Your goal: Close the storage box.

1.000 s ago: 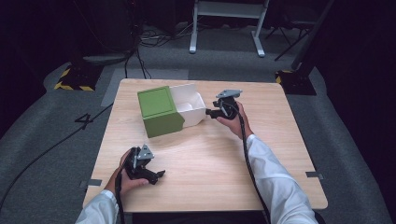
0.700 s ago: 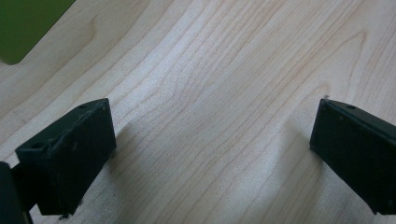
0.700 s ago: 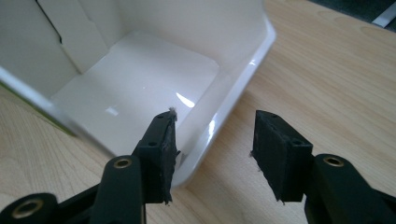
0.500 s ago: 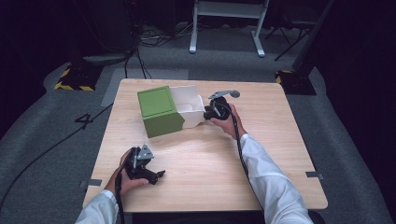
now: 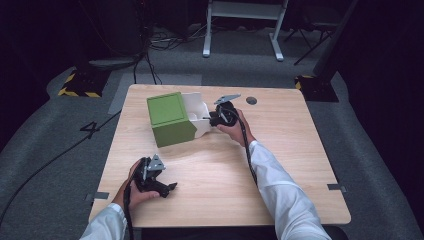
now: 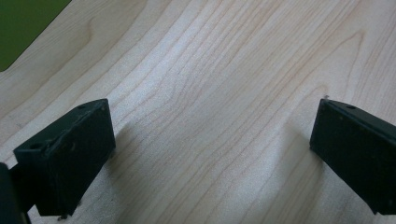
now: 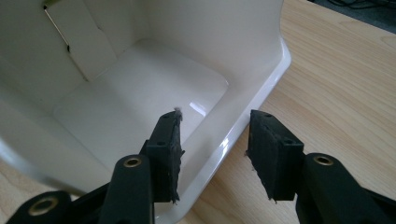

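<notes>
Right gripper view: my right gripper (image 7: 212, 154) is straddling the rim of the white tub (image 7: 140, 98), fingers (image 7: 169, 144) part-spread, not yet pinching. No writing is showing on the green box (image 5: 170, 119) touching it. My left gripper (image 5: 157, 181) is resting on the bench (image 5: 300, 165), fingers wide apart, holding nothing.

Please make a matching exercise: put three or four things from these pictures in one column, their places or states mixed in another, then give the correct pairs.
Things:
1. green box sleeve
2. glossy white inner tray
3. left gripper
4. right gripper

States:
A. jaws astride the tray's rim
B. open wide over bare wood
C. sticks out of the sleeve, empty
D. lies on the wooden table

Pairs: 1-D, 2-C, 3-B, 4-A
</notes>
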The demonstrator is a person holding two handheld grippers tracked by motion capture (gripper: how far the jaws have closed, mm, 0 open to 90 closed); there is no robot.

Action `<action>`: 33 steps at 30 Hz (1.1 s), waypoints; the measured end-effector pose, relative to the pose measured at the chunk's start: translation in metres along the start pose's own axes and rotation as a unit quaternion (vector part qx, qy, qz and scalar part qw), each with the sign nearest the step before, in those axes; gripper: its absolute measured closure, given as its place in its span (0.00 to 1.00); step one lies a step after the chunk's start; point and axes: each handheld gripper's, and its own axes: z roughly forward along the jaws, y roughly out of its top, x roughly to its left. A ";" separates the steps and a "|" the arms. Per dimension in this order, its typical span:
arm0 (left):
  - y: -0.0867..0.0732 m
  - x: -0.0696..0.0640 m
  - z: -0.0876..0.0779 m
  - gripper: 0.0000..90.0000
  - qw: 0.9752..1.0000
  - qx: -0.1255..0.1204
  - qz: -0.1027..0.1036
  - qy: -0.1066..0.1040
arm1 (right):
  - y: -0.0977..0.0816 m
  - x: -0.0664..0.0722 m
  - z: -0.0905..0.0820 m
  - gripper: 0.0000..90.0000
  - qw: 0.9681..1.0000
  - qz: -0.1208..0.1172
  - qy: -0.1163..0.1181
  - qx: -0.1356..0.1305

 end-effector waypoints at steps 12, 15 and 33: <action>0.000 0.000 0.000 0.00 1.000 0.000 0.001 0.000 | 0.006 0.015 0.009 0.56 1.000 0.004 0.005 -0.009; 0.000 0.000 0.000 0.00 1.000 0.000 0.001 0.001 | 0.008 0.018 0.012 0.55 1.000 -0.001 0.004 -0.007; 0.000 0.000 0.000 0.00 1.000 0.000 0.002 0.001 | 0.020 0.041 0.035 0.52 0.999 -0.019 0.031 0.023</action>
